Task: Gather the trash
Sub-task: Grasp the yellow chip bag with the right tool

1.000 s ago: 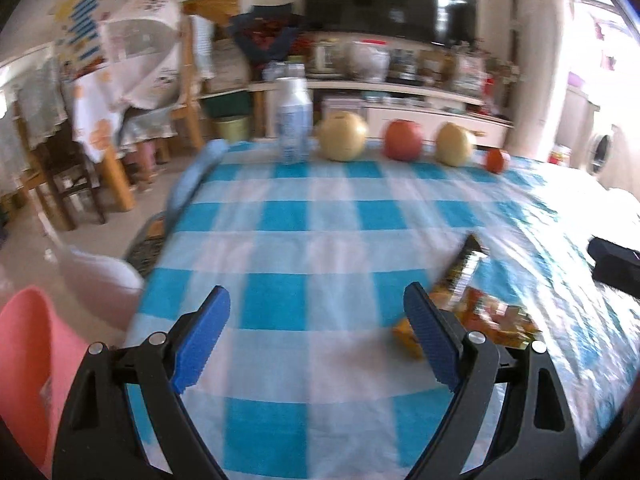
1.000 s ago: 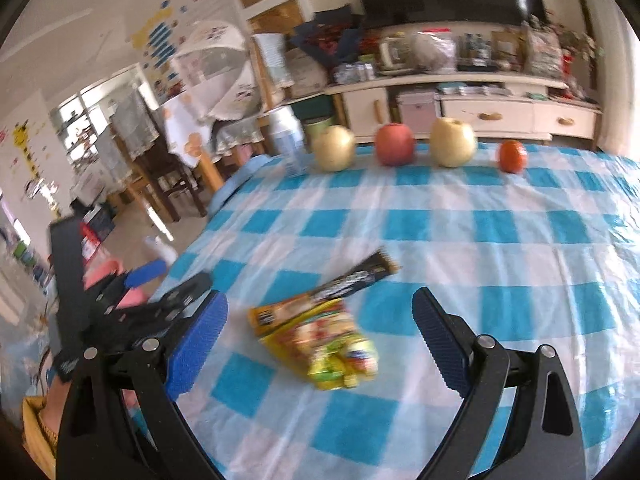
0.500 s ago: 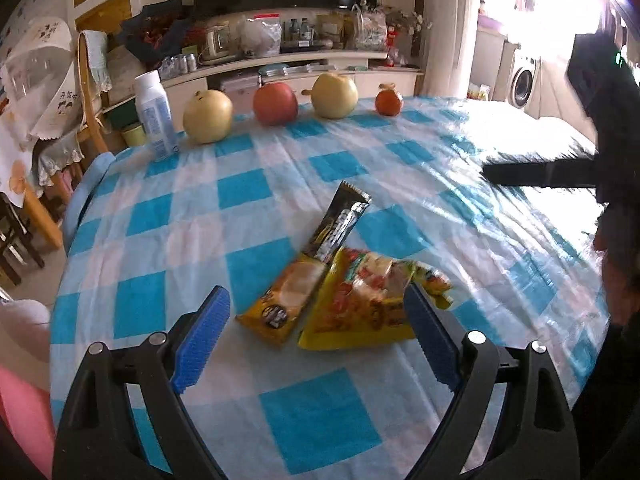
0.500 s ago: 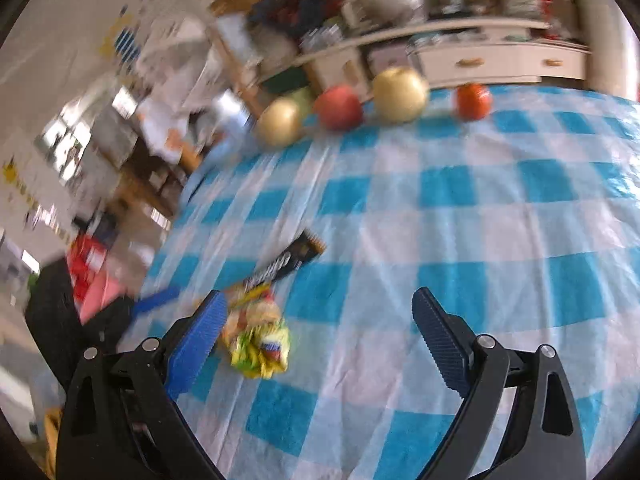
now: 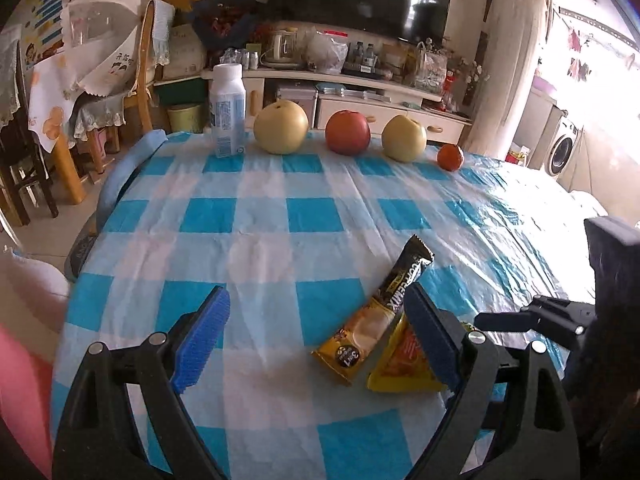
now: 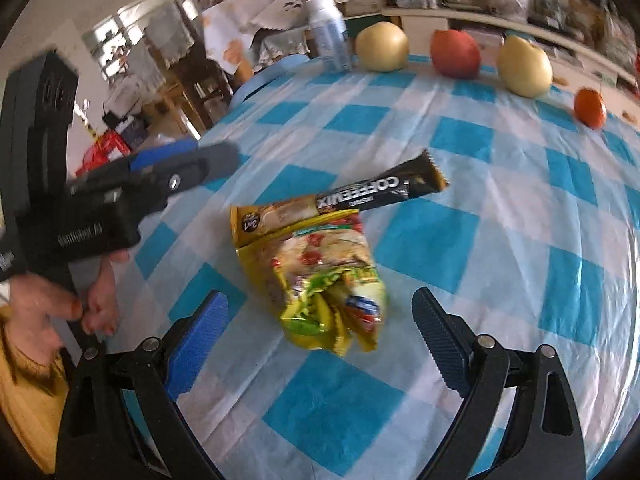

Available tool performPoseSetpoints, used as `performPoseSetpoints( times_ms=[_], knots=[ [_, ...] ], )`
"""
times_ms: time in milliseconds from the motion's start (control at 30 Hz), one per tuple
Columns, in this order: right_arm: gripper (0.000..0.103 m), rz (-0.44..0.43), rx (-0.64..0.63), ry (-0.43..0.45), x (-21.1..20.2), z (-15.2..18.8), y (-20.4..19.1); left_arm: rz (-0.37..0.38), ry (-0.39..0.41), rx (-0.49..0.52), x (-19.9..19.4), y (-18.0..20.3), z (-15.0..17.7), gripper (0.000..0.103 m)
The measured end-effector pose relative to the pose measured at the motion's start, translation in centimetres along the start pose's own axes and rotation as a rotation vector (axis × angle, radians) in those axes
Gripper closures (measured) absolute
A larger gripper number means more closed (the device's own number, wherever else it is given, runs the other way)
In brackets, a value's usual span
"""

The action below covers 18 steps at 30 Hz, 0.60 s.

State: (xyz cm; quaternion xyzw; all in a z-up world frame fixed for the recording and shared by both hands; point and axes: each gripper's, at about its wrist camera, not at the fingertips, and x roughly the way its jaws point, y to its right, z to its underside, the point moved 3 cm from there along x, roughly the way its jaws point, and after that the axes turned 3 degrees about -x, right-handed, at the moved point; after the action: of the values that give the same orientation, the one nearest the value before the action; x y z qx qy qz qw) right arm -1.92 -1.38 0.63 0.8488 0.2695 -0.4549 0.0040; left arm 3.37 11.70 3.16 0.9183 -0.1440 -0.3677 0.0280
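Two pieces of trash lie side by side on the blue-and-white checked tablecloth (image 5: 256, 240): a long black-and-gold coffee mix sachet (image 5: 376, 320) and a crumpled yellow snack wrapper (image 5: 400, 364). In the right wrist view the sachet (image 6: 344, 204) lies just beyond the wrapper (image 6: 332, 280). My left gripper (image 5: 316, 340) is open and empty, its right finger over the wrapper's edge. My right gripper (image 6: 320, 344) is open and empty, with the wrapper lying between and just ahead of its fingers. The left gripper also shows in the right wrist view (image 6: 160, 172), at the left.
At the table's far edge stand a white bottle (image 5: 228, 112), a yellow pear (image 5: 281, 128), a red apple (image 5: 347, 133), another yellow pear (image 5: 404, 138) and a small orange (image 5: 450, 157). Chairs and a cabinet with a TV stand beyond. The right gripper's body (image 5: 568, 316) shows at right.
My left gripper swung toward the trash and now sits lower and closer, its right finger at the wrapper. My right gripper moved in so that the wrapper lies centred before its fingers.
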Motion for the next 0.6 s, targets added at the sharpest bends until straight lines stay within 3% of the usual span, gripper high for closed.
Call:
performPoseSetpoints(
  times_ms=[133,600],
  knots=[
    [0.027,0.0,-0.005,0.006,0.3,0.1,-0.3,0.01,-0.014,-0.014,0.5,-0.2,-0.1,0.014],
    [0.054,0.081,-0.048,0.034,-0.3,-0.2,0.2,0.043,-0.04,0.019,1.8,0.9,0.1,0.014]
  ],
)
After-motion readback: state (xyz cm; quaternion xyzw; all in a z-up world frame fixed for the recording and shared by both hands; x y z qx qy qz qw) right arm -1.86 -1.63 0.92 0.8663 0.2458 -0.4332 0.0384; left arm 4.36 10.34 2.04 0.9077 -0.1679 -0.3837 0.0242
